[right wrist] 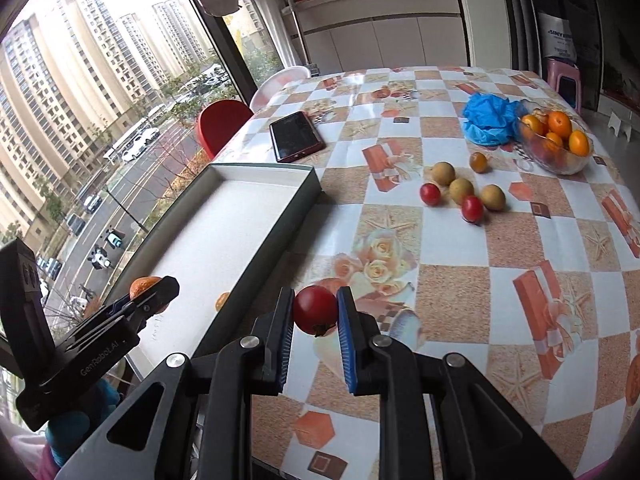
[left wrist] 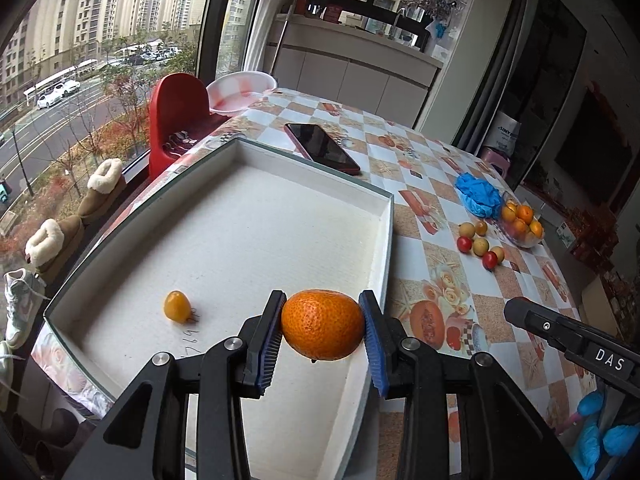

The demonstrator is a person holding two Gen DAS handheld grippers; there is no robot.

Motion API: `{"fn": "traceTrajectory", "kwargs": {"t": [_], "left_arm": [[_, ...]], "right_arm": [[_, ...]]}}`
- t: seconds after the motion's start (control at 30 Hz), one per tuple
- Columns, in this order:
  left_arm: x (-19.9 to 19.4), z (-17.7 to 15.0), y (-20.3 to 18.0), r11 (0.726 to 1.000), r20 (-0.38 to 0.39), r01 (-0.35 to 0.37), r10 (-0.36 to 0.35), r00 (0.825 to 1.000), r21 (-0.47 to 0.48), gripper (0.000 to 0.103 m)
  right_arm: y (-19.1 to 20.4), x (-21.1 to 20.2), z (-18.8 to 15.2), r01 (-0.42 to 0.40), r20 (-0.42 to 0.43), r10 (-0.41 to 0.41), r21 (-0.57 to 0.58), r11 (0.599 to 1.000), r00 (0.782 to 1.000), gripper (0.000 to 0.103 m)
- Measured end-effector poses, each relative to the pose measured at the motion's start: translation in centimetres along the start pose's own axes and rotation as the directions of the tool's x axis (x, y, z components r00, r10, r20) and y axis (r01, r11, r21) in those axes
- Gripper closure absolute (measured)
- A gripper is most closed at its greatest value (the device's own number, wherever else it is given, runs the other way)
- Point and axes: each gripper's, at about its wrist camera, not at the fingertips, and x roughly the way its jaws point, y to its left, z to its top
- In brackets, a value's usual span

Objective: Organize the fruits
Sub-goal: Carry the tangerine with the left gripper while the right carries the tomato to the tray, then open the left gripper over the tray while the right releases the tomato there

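From the left wrist we see the left gripper (left wrist: 322, 326) nearest us, its blue pads clamped on the two sides of a mandarin (left wrist: 322, 324), jaws parted only as wide as the fruit; its long axis runs across from pad to pad and its stem end faces down. It hangs over the near right corner of the white tray (left wrist: 256, 216), on whose floor lies one small yellow tomato (left wrist: 177, 306) toward the near left, its stalk end turned to the right. Past the tray's right edge, on the checked tablecloth (left wrist: 440, 184), we count six small loose fruits (left wrist: 480, 245), two red and four yellowish, beside one glass bowl (left wrist: 520, 226) of mandarins, one blue bag (left wrist: 478, 196), and one phone (left wrist: 322, 146) by the tray's far edge. From the right wrist, the right gripper (right wrist: 314, 312) is closest, pinched tight on one red tomato (right wrist: 315, 309), stalk end down, above the tablecloth just beside the tray's right wall. The loose group here again numbers six.
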Motion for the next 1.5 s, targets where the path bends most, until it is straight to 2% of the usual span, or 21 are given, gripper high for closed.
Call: {"fn": "traceTrajectory", "kwargs": {"t": [0.2, 0.37, 0.7, 0.83, 0.87, 0.9, 0.93, 0.97, 1.0, 1.07, 1.13, 1.27, 1.37, 1.5], "left_arm": [[0.8, 0.1, 2.9, 0.998, -0.009, -0.050, 0.050, 0.999, -0.023, 0.064], [1.7, -0.2, 4.2, 0.997, -0.021, -0.065, 0.065, 0.998, -0.034, 0.064], [3.0, -0.9, 4.5, 0.996, -0.045, -0.087, 0.086, 0.995, -0.033, 0.064], [2.9, -0.9, 4.3, 0.995, -0.027, -0.097, 0.096, 0.995, -0.020, 0.063], [2.9, -0.9, 4.2, 0.995, -0.026, -0.100, 0.100, 0.995, -0.016, 0.058], [2.9, -0.9, 4.2, 0.995, -0.025, -0.100, 0.099, 0.995, -0.013, 0.055], [2.9, -0.9, 4.2, 0.995, -0.022, -0.097, 0.097, 0.995, -0.012, 0.043], [2.8, -0.9, 4.1, 0.995, -0.013, -0.098, 0.098, 0.995, -0.013, 0.030], [2.5, -0.9, 4.1, 0.995, 0.005, -0.103, 0.103, 0.995, -0.015, 0.028], [2.2, -0.9, 4.0, 0.994, 0.024, -0.112, 0.112, 0.993, -0.010, 0.028], [2.2, -0.8, 4.0, 0.993, 0.017, -0.119, 0.119, 0.993, -0.008, 0.028], [2.0, -0.7, 4.0, 0.990, 0.011, -0.144, 0.144, 0.990, -0.010, 0.027], [1.8, -0.5, 3.6, 0.989, 0.007, -0.147, 0.147, 0.989, -0.008, 0.027], [1.4, -0.2, 2.5, 0.989, 0.009, -0.144, 0.143, 0.990, 0.016, 0.027]], "right_arm": [[4.8, 3.2, 0.8, -0.042, -0.050, 0.038, -0.087, 0.995, 0.998, 0.080], [7.3, 5.5, 1.5, -0.058, -0.083, 0.048, -0.127, 0.990, 0.995, 0.080], [8.2, 8.8, 2.3, -0.063, -0.138, 0.046, -0.120, 0.991, 0.989, 0.079], [8.1, 9.4, 2.4, -0.069, -0.156, 0.051, -0.117, 0.991, 0.986, 0.078], [8.0, 9.5, 2.5, -0.070, -0.160, 0.052, -0.113, 0.991, 0.986, 0.076], [7.9, 9.5, 2.5, -0.073, -0.163, 0.055, -0.109, 0.991, 0.985, 0.069], [7.9, 9.5, 2.5, -0.075, -0.165, 0.057, -0.106, 0.992, 0.985, 0.057], [7.9, 9.5, 2.6, -0.080, -0.164, 0.062, -0.103, 0.991, 0.984, 0.052], [7.9, 9.3, 2.6, -0.096, -0.160, 0.079, -0.100, 0.990, 0.984, 0.045], [8.1, 8.8, 2.7, -0.099, -0.147, 0.084, -0.104, 0.990, 0.986, 0.036], [8.2, 8.2, 2.9, -0.097, -0.129, 0.083, -0.109, 0.989, 0.988, 0.021], [7.4, 6.8, 3.2, -0.076, -0.081, 0.068, -0.102, 0.992, 0.994, 0.017], [5.6, 5.6, 3.3, -0.035, -0.038, 0.033, -0.063, 0.997, 0.999, 0.001], [2.1, 4.5, 2.9, 0.030, -0.013, -0.029, 0.008, 1.000, 0.999, 0.000]]}}
